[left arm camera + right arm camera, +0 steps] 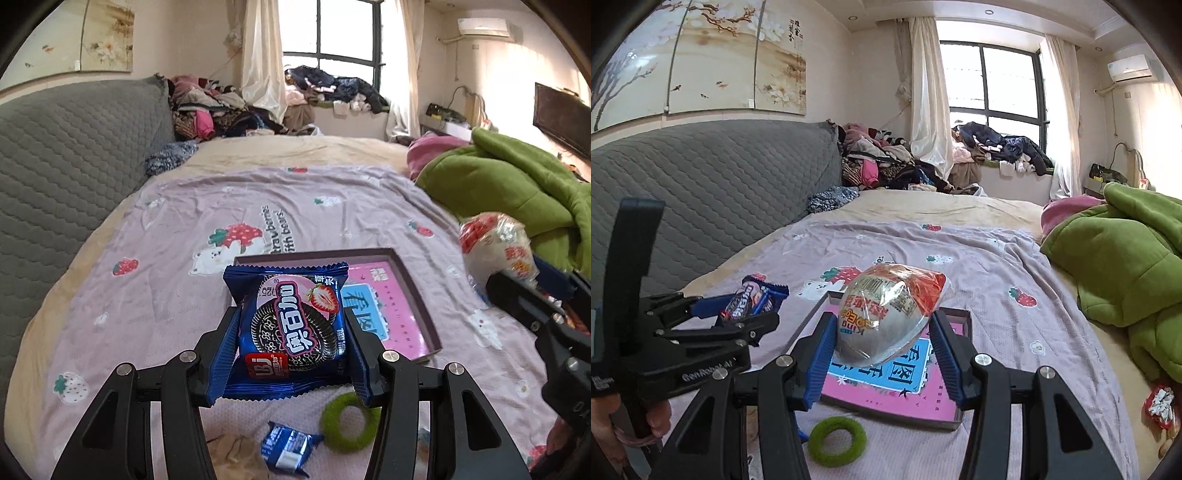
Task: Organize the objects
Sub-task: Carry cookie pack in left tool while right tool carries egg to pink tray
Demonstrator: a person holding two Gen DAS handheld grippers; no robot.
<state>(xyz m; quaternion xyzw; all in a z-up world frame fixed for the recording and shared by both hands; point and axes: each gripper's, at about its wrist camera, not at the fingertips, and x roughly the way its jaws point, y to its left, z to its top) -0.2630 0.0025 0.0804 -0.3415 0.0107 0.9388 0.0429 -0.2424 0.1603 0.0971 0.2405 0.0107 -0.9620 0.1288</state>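
My left gripper [291, 332] is shut on a blue cookie packet [290, 328] with a strawberry print, held above the bed just short of a shallow purple box [417, 291] with a pink card inside. My right gripper [882, 350] is shut on a plastic-wrapped egg-shaped snack [886, 314], held over the same box [962, 317]. The left gripper with its packet [753, 299] shows at the left of the right wrist view. The wrapped snack [495, 243] shows at the right of the left wrist view.
A green fuzzy ring [349, 424] [836, 441] and a small blue wrapped candy [290, 448] lie on the lilac strawberry sheet [166, 240] near me. A green blanket [1119, 266] is heaped at the right, a grey headboard [701, 192] at the left. A red wrapper [1160, 404] lies far right.
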